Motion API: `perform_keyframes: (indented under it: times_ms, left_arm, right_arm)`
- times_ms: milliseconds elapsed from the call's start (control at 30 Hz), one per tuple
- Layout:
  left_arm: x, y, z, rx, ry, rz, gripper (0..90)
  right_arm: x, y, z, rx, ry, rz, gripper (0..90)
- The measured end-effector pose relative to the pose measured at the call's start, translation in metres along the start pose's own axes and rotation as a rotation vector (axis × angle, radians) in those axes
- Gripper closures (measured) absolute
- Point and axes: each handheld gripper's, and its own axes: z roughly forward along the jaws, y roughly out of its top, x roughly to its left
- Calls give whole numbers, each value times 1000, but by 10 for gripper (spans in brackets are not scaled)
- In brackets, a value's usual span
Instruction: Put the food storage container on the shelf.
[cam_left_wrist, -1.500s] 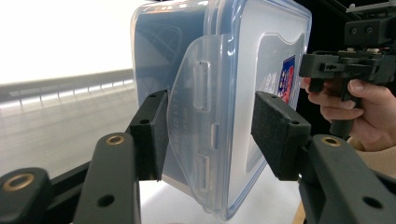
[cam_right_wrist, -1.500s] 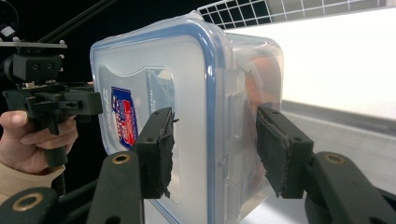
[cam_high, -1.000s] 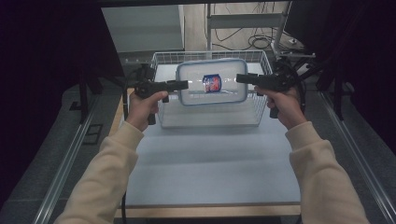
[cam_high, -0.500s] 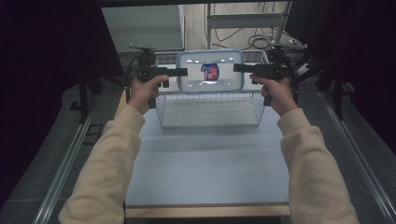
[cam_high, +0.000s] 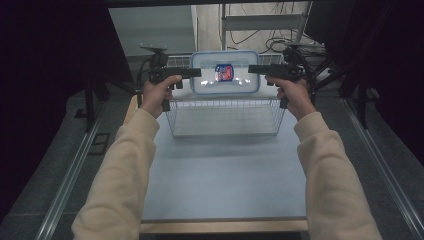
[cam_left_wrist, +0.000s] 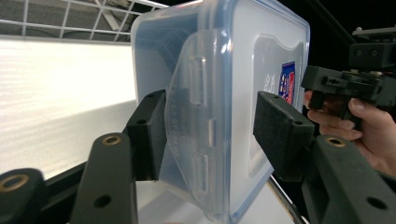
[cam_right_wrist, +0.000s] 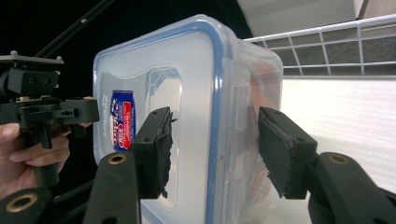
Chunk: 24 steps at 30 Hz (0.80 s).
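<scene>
Clear box (cam_high: 225, 73) hung above wire basket (cam_high: 225, 116); left tongs (cam_high: 192, 73) and right tongs (cam_high: 256, 69) straddled side edges, right jaws loosening.

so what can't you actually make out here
- Sticker print: too small in the high view, blurred in both gripper views.
- Contents of the box: frosted walls hide them in every view.
- Whether the box rests on the basket rim: high view, the box covers the far rim.
- Right tool: its jaws have just been opening with the box between them. Whether the pads press it is unclear in the right gripper view.
</scene>
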Motion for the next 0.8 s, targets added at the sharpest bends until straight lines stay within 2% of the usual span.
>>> perform_keyframes:
  times_ms: [167,300,433,667,733,800]
  left_arm:
    - [5,8,7,13,12,-27,424]
    - [8,10,14,-4,17,-56,398]
    - [11,11,21,-14,27,-67,362]
    - [22,10,31,8,17,-144,279]
    - [22,10,33,-5,22,-143,253]
    - [21,10,34,-5,33,-137,244]
  right_arm:
    - [-2,2,6,-3,-24,26,447]
    - [-6,3,11,-7,-33,57,433]
    - [-9,3,14,-21,-44,85,416]
    - [-7,1,19,-28,-112,69,446]
    - [-5,-1,21,-35,-129,68,434]
    - [-6,-3,21,-46,-126,74,435]
